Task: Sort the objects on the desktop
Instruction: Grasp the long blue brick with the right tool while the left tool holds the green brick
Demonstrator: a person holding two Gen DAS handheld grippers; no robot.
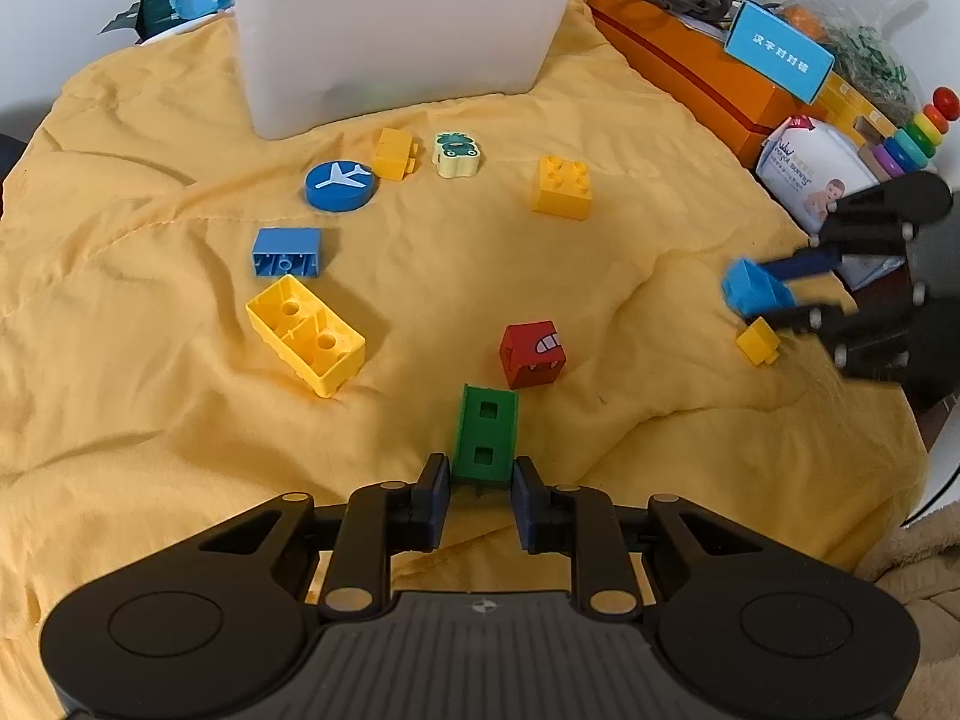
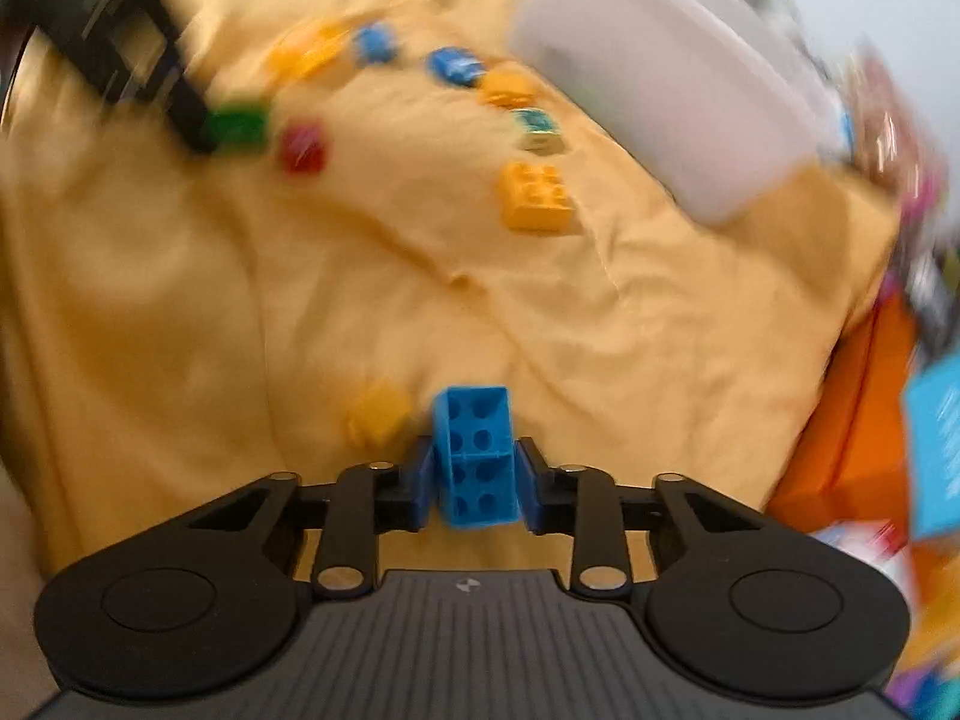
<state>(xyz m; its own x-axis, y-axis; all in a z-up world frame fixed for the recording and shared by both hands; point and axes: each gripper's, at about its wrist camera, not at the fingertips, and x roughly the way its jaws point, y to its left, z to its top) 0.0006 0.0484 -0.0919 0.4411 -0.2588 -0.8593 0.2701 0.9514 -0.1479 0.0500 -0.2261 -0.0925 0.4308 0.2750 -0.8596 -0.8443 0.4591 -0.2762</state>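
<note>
My left gripper (image 1: pixel 480 483) is shut on a green block (image 1: pixel 486 435) low over the yellow cloth (image 1: pixel 150 408). My right gripper (image 2: pixel 475 468) is shut on a blue brick (image 2: pixel 477 456), held above the cloth; both also show at the right of the left wrist view (image 1: pixel 756 288). A white plastic bin (image 1: pixel 396 30) stands at the back. Loose on the cloth lie a red cube (image 1: pixel 533 354), a large yellow brick (image 1: pixel 306 333), a blue brick (image 1: pixel 287 252), a blue airplane disc (image 1: pixel 339 185), a frog block (image 1: pixel 456 154), a yellow brick (image 1: pixel 562 186) and a small yellow piece (image 1: pixel 759 342).
An orange box (image 1: pixel 690 66) with a blue card (image 1: pixel 780 51), a wipes pack (image 1: pixel 810 171) and a rainbow ring stacker (image 1: pixel 918 132) line the right edge. Clutter sits behind the bin. The right wrist view is motion-blurred.
</note>
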